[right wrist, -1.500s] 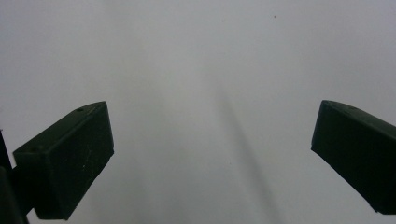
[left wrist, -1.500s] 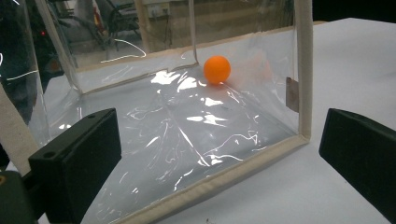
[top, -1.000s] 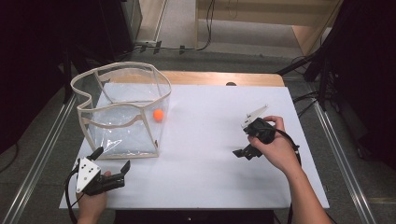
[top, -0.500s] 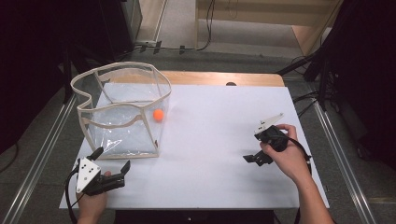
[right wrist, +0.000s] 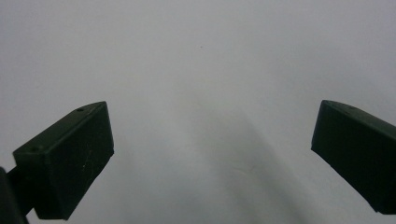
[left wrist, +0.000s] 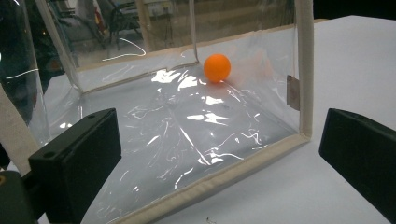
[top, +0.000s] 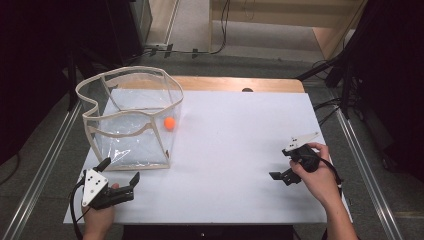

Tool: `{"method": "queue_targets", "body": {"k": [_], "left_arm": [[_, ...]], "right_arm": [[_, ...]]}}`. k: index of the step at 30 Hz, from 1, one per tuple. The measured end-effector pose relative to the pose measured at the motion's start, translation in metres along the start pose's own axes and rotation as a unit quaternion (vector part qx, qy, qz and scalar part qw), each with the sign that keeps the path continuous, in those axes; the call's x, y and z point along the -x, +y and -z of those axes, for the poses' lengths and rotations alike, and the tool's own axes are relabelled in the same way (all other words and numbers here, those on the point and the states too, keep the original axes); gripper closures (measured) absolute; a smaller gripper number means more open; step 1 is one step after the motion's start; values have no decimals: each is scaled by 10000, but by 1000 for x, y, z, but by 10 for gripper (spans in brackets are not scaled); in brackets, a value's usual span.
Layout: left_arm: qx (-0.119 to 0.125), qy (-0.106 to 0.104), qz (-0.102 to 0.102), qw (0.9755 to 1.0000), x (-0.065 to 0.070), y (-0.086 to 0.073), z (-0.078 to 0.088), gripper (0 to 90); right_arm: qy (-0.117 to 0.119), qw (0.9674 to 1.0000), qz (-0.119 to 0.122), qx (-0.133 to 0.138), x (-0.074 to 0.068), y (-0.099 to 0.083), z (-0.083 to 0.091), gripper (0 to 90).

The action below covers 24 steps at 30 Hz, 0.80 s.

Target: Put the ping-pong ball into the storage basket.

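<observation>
On the white table (top: 235,150), seen from the high view, a clear plastic bag (top: 131,117) with cream fabric edging stands open-topped at the far left, and a small orange ball (top: 170,123) lies inside it against the right-hand wall. The left gripper (top: 120,176) rests just in front of the bag's near edge, jaws spread and empty. The right gripper (top: 281,176) sits well apart at the table's right side, empty too. My reading is that the left hand is by far the nearer one, so any reach for the bag or the ball falls to it; the ball lies beyond the jaws, behind the bag's front wall.

From the left gripper view, the two black jaws stand wide apart with nothing between them. Straight ahead is the bag's near bottom seam, a stiff cream band running from lower left up to the right, meeting an upright corner strip. The walls are glossy, wrinkled film that catches glare. The ball (left wrist: 217,67) is round, matte and smooth, resting on the bag's floor near the far corner, up and slightly right of the gap between the jaws.

From the right gripper view, the jaws are open over the bare, plain tabletop (right wrist: 201,70), holding nothing.
</observation>
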<state>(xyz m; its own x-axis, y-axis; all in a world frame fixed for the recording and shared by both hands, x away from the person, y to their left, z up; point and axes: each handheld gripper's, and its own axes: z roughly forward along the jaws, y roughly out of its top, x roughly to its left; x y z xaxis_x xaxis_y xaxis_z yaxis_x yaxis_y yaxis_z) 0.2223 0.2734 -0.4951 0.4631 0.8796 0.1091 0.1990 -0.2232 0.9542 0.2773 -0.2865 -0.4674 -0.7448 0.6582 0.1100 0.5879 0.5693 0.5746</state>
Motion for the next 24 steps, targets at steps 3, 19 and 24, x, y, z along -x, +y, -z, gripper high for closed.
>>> {"method": "queue_targets", "body": {"k": [3, 19, 24], "left_arm": [[2, -2, 20, 10000, 0, 0, 0, 0], [-3, 1, 14, 10000, 0, 0, 0, 0], [7, -8, 9, 10000, 0, 0, 0, 0]], "right_arm": [[-10, 10000, -16, 34, 1, -5, 1, 0], [-103, 9987, -259, 426, 4, -31, 6, 0], [-111, 9980, -305, 548, 6, -38, 7, 0]]}}
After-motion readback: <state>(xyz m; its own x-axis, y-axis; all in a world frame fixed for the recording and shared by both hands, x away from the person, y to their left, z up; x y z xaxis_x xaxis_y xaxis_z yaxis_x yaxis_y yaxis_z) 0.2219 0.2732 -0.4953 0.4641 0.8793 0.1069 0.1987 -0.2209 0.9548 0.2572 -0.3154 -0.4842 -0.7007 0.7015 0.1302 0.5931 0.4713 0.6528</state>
